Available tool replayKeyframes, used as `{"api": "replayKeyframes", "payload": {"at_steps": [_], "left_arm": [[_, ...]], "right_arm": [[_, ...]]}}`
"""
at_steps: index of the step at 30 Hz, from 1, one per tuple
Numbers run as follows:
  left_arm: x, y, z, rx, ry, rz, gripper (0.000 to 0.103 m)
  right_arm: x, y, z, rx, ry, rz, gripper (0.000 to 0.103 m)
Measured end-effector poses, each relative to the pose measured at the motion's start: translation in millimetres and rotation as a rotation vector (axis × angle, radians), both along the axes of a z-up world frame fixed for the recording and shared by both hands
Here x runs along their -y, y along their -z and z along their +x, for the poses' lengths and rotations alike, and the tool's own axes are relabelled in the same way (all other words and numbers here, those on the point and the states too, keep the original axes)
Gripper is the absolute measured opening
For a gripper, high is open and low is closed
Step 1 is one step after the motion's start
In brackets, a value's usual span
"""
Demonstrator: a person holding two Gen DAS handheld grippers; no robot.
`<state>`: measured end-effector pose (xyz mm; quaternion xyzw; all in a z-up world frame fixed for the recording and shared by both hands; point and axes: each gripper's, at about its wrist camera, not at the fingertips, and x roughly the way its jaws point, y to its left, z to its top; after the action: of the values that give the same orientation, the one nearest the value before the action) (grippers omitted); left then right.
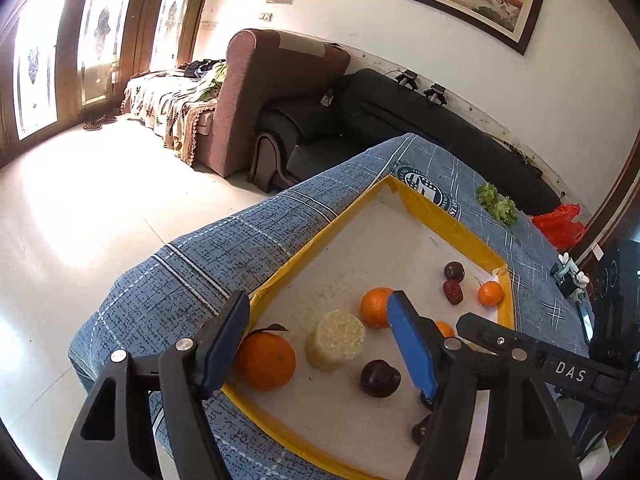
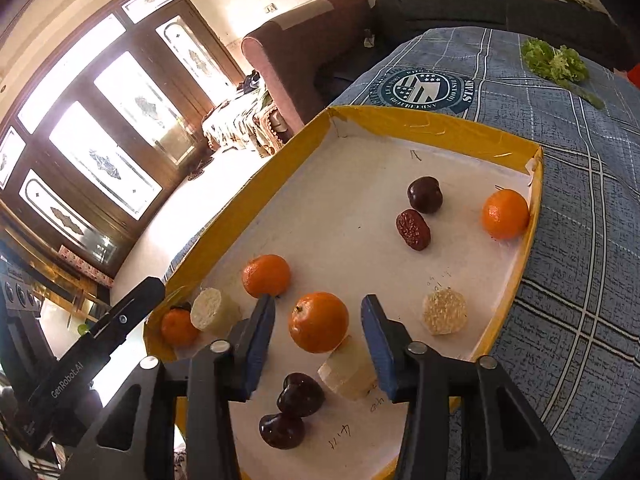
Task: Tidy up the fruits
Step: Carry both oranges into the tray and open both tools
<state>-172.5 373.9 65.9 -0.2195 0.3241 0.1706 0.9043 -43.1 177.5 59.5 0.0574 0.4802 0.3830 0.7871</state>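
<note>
While the left gripper [image 1: 316, 344] hangs over the tray [image 1: 448, 216] with jaws released, the right gripper [image 2: 318, 340] straddles an orange [image 2: 318, 322], its jaws apart, not pressing it.

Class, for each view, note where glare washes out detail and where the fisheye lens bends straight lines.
Left wrist view: sunlit floor is blown out; picture frame curves. Right wrist view: door panes glare white; yellow tray rim bows.

The left gripper [image 1: 316, 344] hangs with jaws apart over a yellow-rimmed tray [image 1: 444, 216], a pale cylinder [image 1: 335, 340] between them (untouched); an orange [image 1: 265, 360] sits beside its left finger, a dark plum [image 1: 380, 378] nearby.
</note>
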Motion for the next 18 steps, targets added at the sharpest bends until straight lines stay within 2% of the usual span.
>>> {"api": "replayKeyframes", "payload": {"at_steps": [1, 2, 6, 10, 14, 16, 18], "left_arm": [[0, 1, 0, -0.002, 0.000, -0.002, 0.071], [-2, 1, 0, -0.002, -0.004, -0.004, 0.071], [-5, 0, -2, 0.006, -0.028, -0.010, 0.071], [-12, -4, -7, 0.013, -0.056, -0.008, 0.072], [-16, -9, -13, 0.023, -0.082, 0.006, 0.074], [-15, -10, -13, 0.023, -0.079, 0.007, 0.075], [-11, -11, -12, 0.022, -0.069, 0.011, 0.075]], "right_arm": [[1, -1, 1, 0.004, 0.005, 0.008, 0.064], [4, -3, 1, 0.012, 0.011, 0.013, 0.066], [9, -10, -4, 0.027, -0.006, 0.007, 0.066], [2, -13, -30, 0.024, -0.124, -0.004, 0.066], [-7, -10, -59, -0.051, -0.281, 0.051, 0.066], [-14, -2, -62, -0.092, -0.322, 0.042, 0.066], [-21, 7, -55, -0.071, -0.301, -0.014, 0.065]]}}
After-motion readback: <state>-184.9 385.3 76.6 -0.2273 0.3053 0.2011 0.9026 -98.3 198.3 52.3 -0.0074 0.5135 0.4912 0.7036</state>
